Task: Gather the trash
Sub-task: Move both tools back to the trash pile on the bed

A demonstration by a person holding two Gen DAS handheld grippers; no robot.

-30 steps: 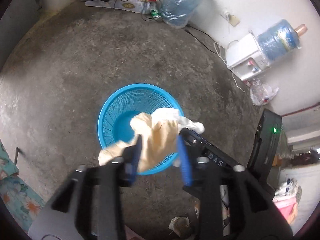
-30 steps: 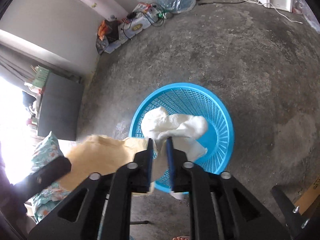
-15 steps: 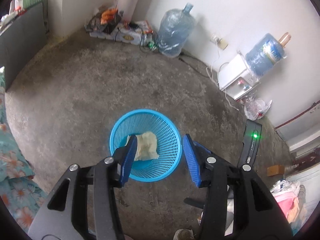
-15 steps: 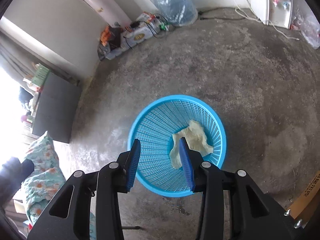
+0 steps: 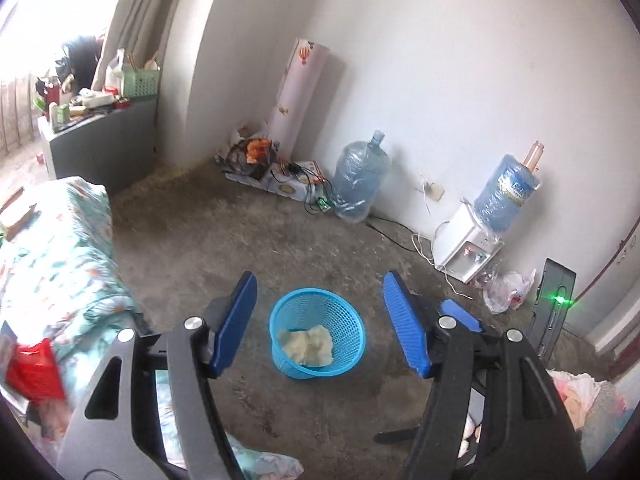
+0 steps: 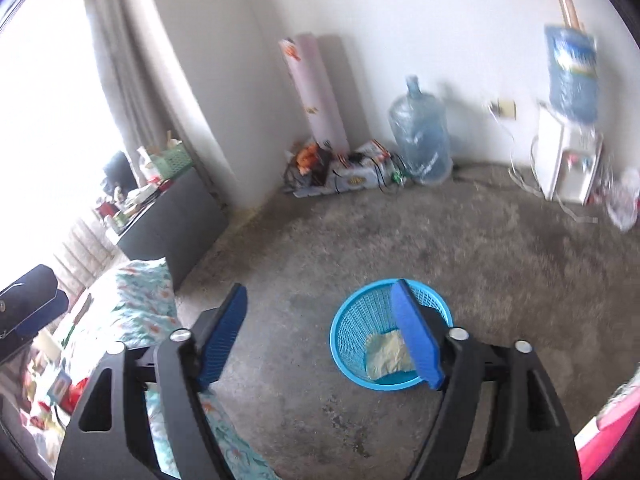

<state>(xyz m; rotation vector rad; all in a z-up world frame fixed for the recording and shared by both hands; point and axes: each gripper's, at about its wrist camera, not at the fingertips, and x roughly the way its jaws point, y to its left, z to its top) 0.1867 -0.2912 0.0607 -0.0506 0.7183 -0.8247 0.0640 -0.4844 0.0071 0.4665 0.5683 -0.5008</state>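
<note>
Both the left gripper [image 5: 320, 320] and right gripper [image 6: 320, 332] are spread wide, holding nothing. The basket [image 5: 318, 334] stands upright on the floor [image 5: 240, 240], mouth up; crumpled paper [image 5: 307, 345], perhaps two pieces, lies inside.

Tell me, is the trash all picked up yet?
Partly. The crumpled paper already lies inside the blue basket on the floor. Nothing is in hand: the left gripper and right gripper are both open. A plastic bag by the water dispenser may be left.
</note>
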